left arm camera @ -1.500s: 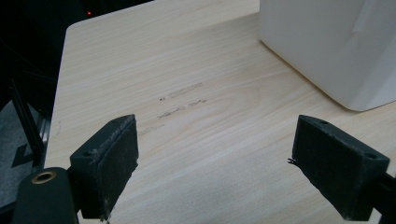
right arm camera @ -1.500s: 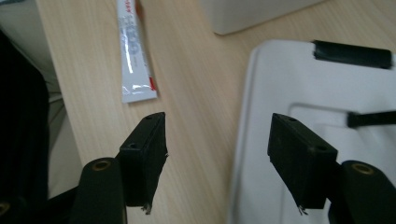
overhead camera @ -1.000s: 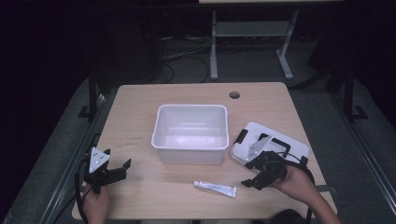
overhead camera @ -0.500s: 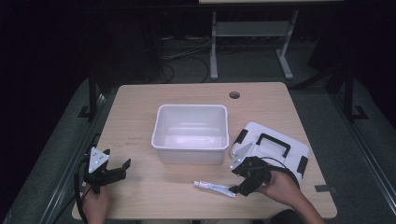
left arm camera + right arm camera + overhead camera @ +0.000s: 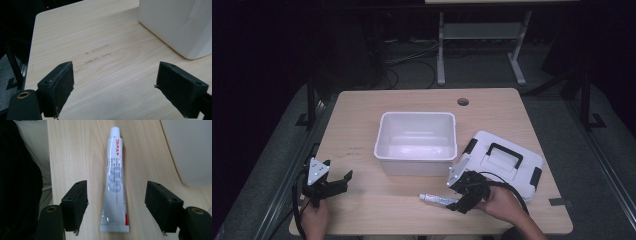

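Pale wood-grain table in a dark room. Bottom centre of the high view: right gripper, jaws wide apart, straddles the white squeezable tube lying flat near the front edge, crimped end toward it; likely lined up for a pinch. Lower left: left gripper parked, jaws apart over bare wood. Beyond: white plastic bin; right, white lid with black handle. Metal stand behind.

Tube print too blurred

Tub mid-table; lidded case to its right; tube before tub, between right tongs pads.
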`<state>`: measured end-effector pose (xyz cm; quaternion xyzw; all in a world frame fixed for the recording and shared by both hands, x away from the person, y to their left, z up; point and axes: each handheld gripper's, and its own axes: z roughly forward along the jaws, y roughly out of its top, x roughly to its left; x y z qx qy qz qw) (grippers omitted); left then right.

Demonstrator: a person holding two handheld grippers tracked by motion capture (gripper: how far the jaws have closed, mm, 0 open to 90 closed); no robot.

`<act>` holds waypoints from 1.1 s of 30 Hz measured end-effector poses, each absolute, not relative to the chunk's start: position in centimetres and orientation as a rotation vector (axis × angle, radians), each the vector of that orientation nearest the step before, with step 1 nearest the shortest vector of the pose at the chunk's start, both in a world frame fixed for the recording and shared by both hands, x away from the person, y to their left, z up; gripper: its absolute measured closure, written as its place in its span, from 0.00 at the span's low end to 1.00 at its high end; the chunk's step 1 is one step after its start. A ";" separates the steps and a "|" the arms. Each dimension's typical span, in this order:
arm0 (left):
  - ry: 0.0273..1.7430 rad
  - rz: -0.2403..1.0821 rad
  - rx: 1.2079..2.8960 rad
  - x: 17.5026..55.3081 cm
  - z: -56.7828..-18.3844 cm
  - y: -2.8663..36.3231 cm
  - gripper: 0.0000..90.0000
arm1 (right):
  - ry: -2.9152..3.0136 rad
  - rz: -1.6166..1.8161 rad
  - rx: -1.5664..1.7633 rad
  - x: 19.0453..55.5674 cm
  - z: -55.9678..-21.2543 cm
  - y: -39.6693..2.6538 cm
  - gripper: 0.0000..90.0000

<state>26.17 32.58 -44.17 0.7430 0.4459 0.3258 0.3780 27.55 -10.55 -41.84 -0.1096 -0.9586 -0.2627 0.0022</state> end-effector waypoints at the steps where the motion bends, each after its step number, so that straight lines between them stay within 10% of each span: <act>1: 1.140 0.830 1.898 26.2 -44.2 32.6 0.15 | -3.010 -0.822 -0.333 27.5 -42.0 -10.2 0.38; 33: 1.132 0.830 1.903 26.2 -44.2 32.4 0.15 | -3.029 -0.717 -0.245 28.5 -43.6 -6.2 0.55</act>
